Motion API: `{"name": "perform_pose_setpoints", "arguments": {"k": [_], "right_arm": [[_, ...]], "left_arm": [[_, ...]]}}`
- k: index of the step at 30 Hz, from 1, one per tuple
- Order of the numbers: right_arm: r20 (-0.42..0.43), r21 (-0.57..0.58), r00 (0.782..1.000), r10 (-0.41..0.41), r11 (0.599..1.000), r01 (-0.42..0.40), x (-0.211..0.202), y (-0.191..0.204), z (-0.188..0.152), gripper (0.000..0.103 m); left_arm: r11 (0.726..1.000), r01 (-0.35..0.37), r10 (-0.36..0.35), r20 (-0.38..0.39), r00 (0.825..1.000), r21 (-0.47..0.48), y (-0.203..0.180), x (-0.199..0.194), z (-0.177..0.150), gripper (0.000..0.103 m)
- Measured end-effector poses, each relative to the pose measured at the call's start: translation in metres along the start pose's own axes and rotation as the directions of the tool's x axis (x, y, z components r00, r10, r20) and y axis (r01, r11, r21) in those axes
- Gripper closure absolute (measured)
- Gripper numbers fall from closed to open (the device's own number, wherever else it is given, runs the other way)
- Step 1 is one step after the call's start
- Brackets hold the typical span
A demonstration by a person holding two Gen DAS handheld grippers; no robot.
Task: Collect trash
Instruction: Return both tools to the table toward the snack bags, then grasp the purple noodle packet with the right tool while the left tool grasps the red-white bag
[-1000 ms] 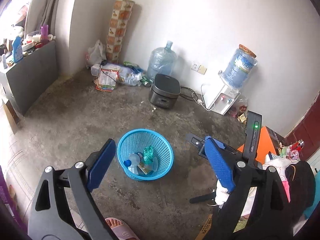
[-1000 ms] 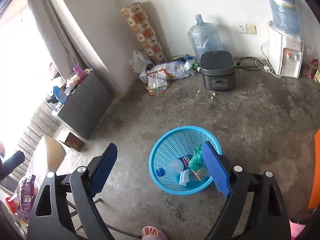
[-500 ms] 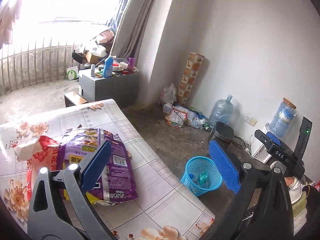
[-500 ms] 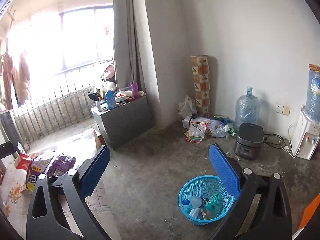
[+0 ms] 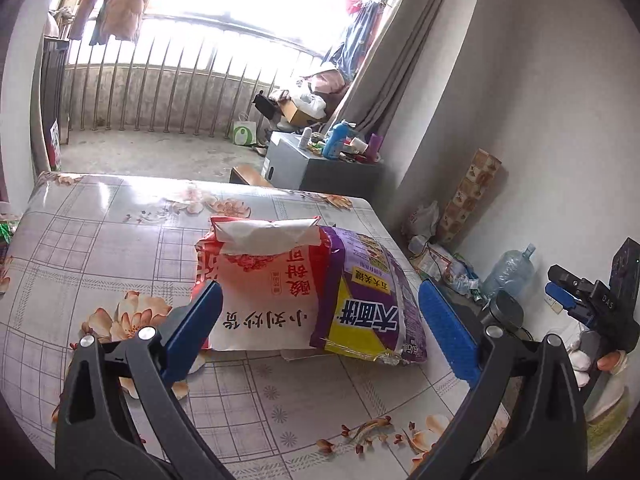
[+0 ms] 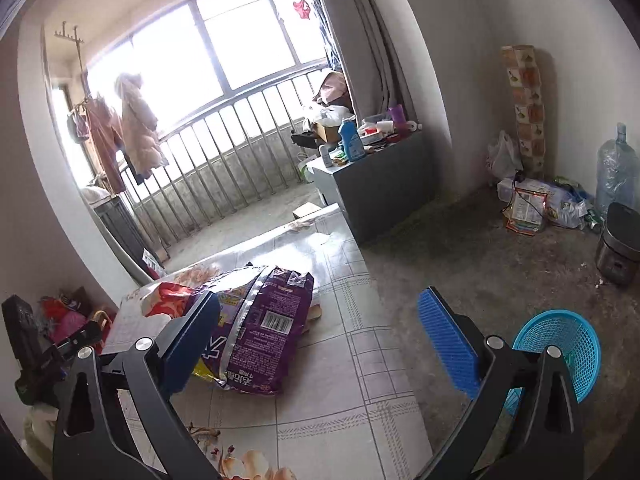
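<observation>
Two released tools over a bench carrying two snack bags.

The left tool [image 5: 320, 332] has its blue pads spread wide, with nothing pressed between them; it hangs above the red-and-white snack bag [image 5: 260, 280] and the purple snack bag [image 5: 372, 300], which lie side by side and overlapping on the floral-patterned bench [image 5: 120, 240]. The right tool [image 6: 320, 344] is likewise released, its jaws having just been opening, with nothing between the pads; in its view the purple bag [image 6: 264, 320] lies just beyond its left pad. On the concrete floor [image 6: 460, 260] to the right of the bench stands the blue mesh basket [image 6: 568, 344]. Farther back, a grey cabinet [image 6: 380, 184] topped with bottles stands by the barred balcony railing [image 6: 224, 160].
</observation>
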State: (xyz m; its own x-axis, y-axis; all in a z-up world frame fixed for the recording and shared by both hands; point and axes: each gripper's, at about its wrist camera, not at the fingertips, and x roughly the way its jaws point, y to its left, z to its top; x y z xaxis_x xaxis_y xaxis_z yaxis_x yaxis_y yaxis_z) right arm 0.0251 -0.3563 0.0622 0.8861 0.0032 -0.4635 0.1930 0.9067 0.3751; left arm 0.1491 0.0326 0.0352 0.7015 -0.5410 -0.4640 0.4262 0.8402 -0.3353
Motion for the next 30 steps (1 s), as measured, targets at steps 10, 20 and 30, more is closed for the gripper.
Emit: {"name": "perform_pose_setpoints", "arguments": {"k": [10, 20, 30], "right_arm": [[-0.215, 0.070, 0.971, 0.106, 0.993, -0.093, 0.085, 0.030, -0.008, 0.020], [-0.373, 0.277, 0.912, 0.172, 0.959, -0.067, 0.225, 0.013, 0.015, 0.036], [-0.550, 0.193, 0.802, 0.234, 0.970, -0.151, 0.307, 0.062, 0.011, 0.037]], "left_arm": [[0.988, -0.099, 0.092, -0.064, 0.994, -0.119, 0.063, 0.023, -0.001, 0.009], [0.953, -0.173, 0.111, -0.244, 0.963, -0.250, 0.140, 0.082, 0.011, 0.040], [0.954, -0.087, -0.018, -0.344, 0.939, -0.287, 0.149, 0.125, -0.003, 0.066]]}}
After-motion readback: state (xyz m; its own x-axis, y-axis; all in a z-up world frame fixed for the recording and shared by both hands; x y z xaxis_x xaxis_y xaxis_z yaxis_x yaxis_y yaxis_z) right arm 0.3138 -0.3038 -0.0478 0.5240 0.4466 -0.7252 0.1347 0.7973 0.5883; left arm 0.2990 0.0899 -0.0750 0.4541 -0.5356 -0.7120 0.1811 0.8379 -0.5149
